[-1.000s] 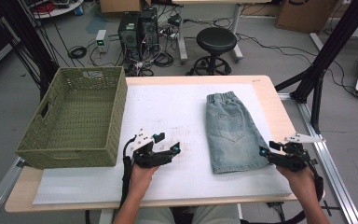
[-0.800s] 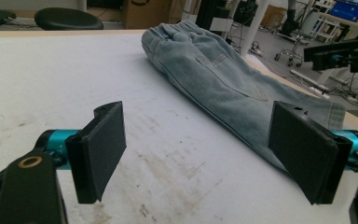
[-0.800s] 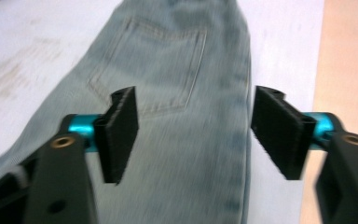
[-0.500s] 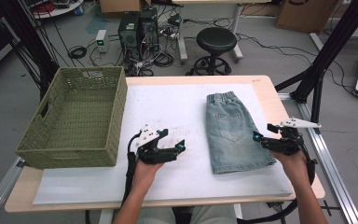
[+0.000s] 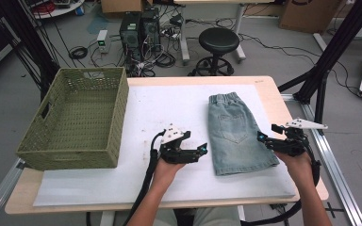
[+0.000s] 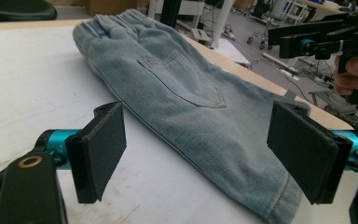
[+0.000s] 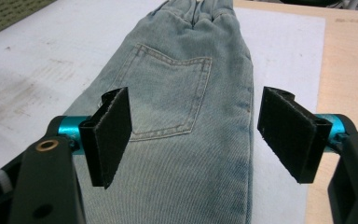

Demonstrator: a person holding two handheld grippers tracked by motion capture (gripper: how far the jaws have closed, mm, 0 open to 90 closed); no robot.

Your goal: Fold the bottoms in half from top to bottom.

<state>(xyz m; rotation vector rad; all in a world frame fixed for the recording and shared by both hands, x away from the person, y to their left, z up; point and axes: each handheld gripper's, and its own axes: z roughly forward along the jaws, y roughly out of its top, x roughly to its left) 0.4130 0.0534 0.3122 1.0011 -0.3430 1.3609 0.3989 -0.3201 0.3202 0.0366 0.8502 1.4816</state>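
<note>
Folded light-blue denim shorts point(image 5: 238, 134) lie flat on the white mat, waistband away from me. My left gripper point(image 5: 197, 143) hovers just left of the shorts' lower left edge and points at them; its pads point(image 6: 102, 149) stand wide apart with the shorts point(image 6: 191, 93) beyond and nothing between them. My right gripper point(image 5: 267, 133) is at the shorts' right edge and points left. Its jaws have just been opening and stand wide over the denim point(image 7: 182, 93) without pressing on it. The right gripper point(image 6: 317, 39) also appears far off in the left gripper view.
A green woven basket point(image 5: 75, 117) stands empty at the table's left end, its corner point(image 7: 9, 14) visible past the shorts. The white mat point(image 5: 169, 108) covers most of the wooden table point(image 5: 283, 103). Beyond the far edge stand a stool point(image 5: 219, 42) and computers with cables.
My left gripper has moved right, up to the shorts' left edge. The right gripper's jaws have opened wider and its hand has stayed close to the same spot at the right edge.
</note>
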